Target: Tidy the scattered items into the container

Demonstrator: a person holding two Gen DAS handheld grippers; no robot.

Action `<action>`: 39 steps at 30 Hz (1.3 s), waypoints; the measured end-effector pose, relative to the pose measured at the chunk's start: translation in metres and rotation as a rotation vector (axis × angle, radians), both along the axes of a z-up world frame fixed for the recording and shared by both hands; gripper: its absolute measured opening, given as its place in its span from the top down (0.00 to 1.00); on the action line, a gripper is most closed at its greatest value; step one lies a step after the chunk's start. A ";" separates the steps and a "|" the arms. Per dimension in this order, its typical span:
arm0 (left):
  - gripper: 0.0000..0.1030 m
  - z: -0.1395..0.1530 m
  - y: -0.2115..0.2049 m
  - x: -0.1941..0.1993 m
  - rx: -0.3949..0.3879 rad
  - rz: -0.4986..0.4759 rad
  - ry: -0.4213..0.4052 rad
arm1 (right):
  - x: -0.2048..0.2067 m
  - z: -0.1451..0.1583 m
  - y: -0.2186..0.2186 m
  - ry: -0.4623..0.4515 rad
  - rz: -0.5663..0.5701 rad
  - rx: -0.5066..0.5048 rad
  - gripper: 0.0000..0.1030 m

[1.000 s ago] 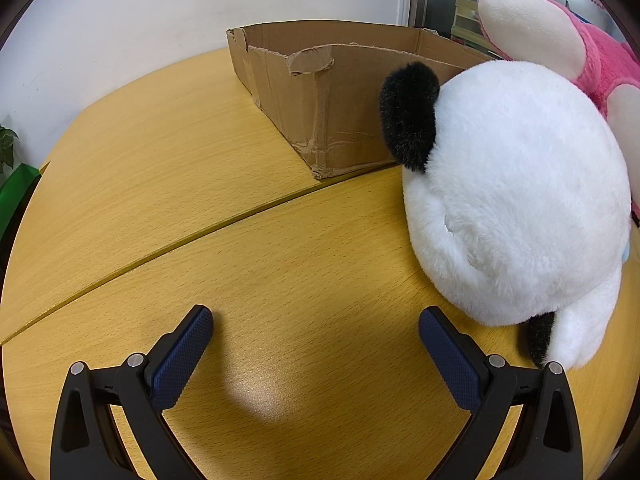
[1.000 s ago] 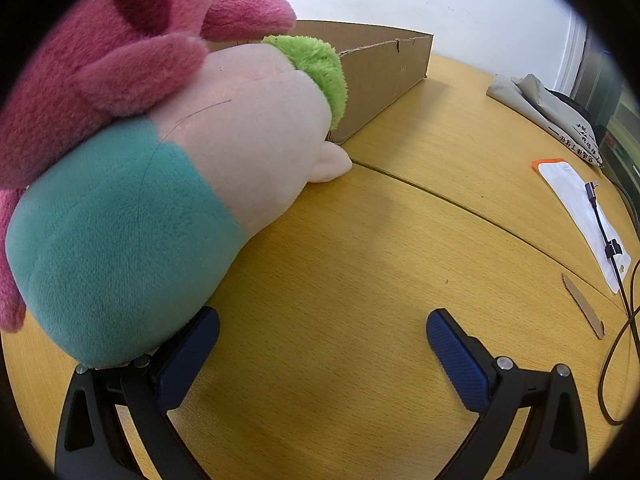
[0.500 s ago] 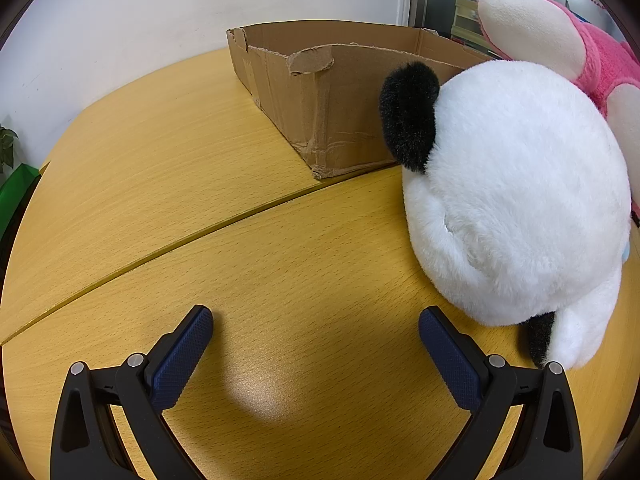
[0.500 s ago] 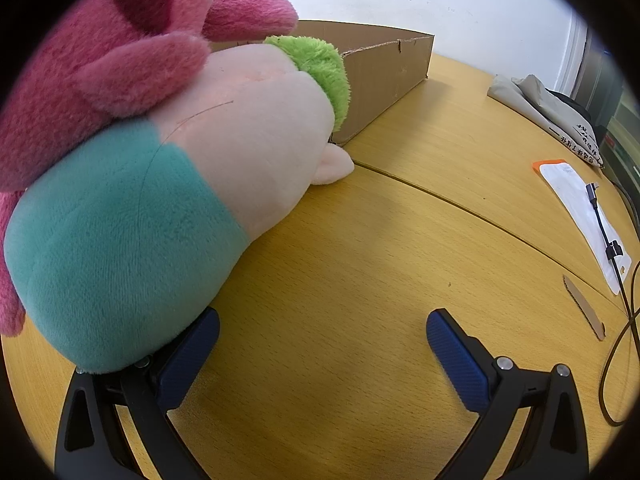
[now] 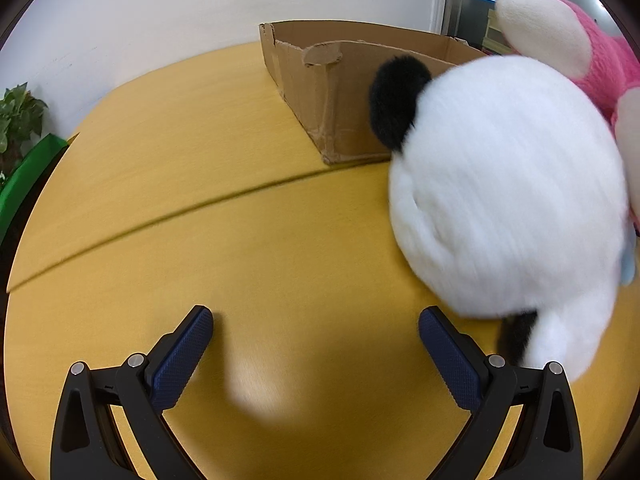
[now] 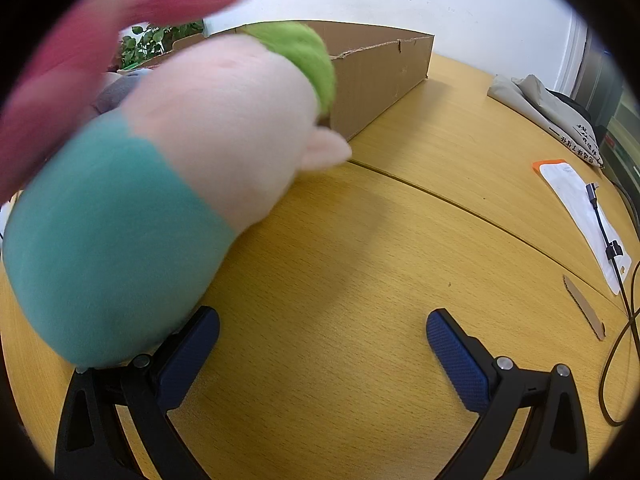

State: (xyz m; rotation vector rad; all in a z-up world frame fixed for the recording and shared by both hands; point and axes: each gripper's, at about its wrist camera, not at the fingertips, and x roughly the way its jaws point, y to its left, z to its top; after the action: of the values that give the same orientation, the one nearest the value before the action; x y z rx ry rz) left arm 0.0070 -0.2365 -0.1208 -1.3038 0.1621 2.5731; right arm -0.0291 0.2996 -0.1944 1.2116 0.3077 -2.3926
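A round, fluffy white plush (image 5: 508,200) with a black fuzzy ear lies on the yellow wood-grain table (image 5: 200,240), its pile smeared by blur, its far side against the torn corner of a shallow brown cardboard box (image 5: 332,92). Behind it sits a pink plush (image 5: 600,60) with a cream oval ear. The left gripper (image 5: 316,344) hangs low over the tabletop with its ribbed blue pads (image 5: 180,360) spread wide and nothing between them; the right-hand pad sits just beside the white plush's lower edge. Through the right wrist view, a soft bolster-shaped plush (image 6: 160,192), teal at the near end, pale peach in the middle and topped by a lime-green tuft, leans toward the same box (image 6: 384,76), with a blurred pink limb (image 6: 120,12) above it. The right gripper (image 6: 324,344) is also splayed wide and grips nothing, its left pad tucked under the teal end. Off to the right lie a folded grey cloth (image 6: 544,108), a white pouch (image 6: 580,216) with an orange edge, a dark cable (image 6: 616,280) and a cardboard strip (image 6: 584,308). A leafy plant (image 5: 16,120) stands past the table's edge.
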 end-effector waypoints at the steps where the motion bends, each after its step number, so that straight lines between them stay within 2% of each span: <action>1: 0.00 0.001 0.003 0.005 -0.003 0.005 -0.003 | 0.000 0.000 0.000 0.000 0.000 0.000 0.00; 3: 0.00 0.005 0.008 0.019 -0.029 0.032 0.022 | 0.000 0.000 0.000 0.000 0.000 0.000 0.00; 6: 0.00 0.027 0.011 0.050 -0.039 0.148 0.125 | 0.000 0.000 0.000 0.000 0.000 0.000 0.00; 9: 0.00 0.053 0.006 0.079 0.031 0.273 0.193 | 0.000 0.000 0.001 0.000 0.000 0.000 0.00; 11: 0.00 0.070 0.005 0.099 0.094 0.363 0.210 | 0.000 0.000 -0.001 0.000 0.000 0.000 0.00; 14: 0.00 0.098 0.014 0.129 0.137 0.414 0.264 | 0.000 0.000 0.000 0.000 0.000 0.000 0.00; 17: 0.00 0.119 0.031 0.148 0.167 0.421 0.322 | 0.000 0.000 0.000 0.000 -0.001 0.000 0.00; 20: 0.00 0.135 0.058 0.144 0.175 0.418 0.340 | 0.000 0.000 0.000 0.001 -0.001 0.000 0.00; 22: 0.00 0.139 0.078 0.146 0.176 0.405 0.338 | 0.000 0.000 0.000 0.001 -0.001 0.000 0.00; 26: 0.00 0.141 0.100 0.138 0.239 0.337 0.325 | 0.000 0.000 0.000 0.001 -0.001 0.000 0.00; 34: 0.00 0.135 0.136 0.144 0.197 0.277 0.286 | -0.001 0.000 -0.001 0.000 -0.015 -0.001 0.00; 39: 0.00 0.132 0.149 0.147 0.119 0.272 0.267 | 0.022 0.002 0.003 -0.023 -0.108 0.022 0.00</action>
State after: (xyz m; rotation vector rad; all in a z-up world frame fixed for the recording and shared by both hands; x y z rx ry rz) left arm 0.1545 -0.0877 0.0114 -0.9957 -0.1288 2.9279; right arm -0.0069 0.3030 -0.1925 1.2958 0.2683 -2.4708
